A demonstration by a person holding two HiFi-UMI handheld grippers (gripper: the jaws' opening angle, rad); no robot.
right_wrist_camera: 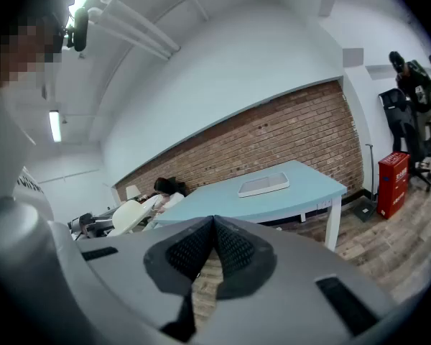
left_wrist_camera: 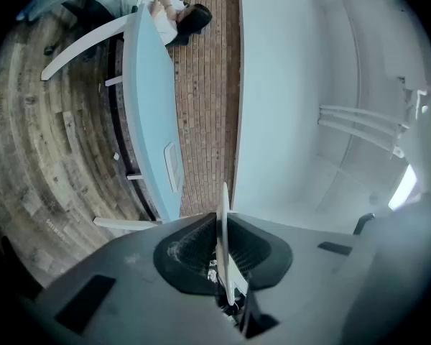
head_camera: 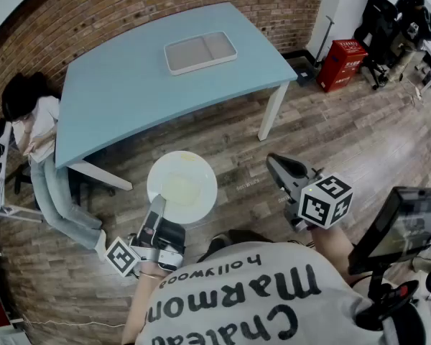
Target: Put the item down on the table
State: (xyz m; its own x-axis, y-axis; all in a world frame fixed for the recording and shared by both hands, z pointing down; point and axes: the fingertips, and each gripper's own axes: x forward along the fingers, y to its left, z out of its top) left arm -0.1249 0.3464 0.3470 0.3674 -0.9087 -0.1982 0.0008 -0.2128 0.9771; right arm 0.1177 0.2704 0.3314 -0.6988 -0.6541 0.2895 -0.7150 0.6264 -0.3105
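A white round plate [head_camera: 182, 187] hangs over the wooden floor in front of me, held by its near rim. My left gripper [head_camera: 158, 205] is shut on it. In the left gripper view the plate [left_wrist_camera: 224, 250] shows edge-on between the closed jaws. My right gripper [head_camera: 274, 164] is held out at the right, shut, with nothing between its jaws [right_wrist_camera: 212, 225]. The light blue table [head_camera: 136, 85] stands ahead, well beyond the plate, and shows also in the right gripper view [right_wrist_camera: 273, 200].
A white rectangular tray [head_camera: 200, 52] lies on the far part of the table. A seated person [head_camera: 36, 142] is at the table's left end. A red box [head_camera: 341, 65] stands on the floor at right, with a chair [head_camera: 377, 27] behind it. A brick wall [head_camera: 129, 6] runs behind the table.
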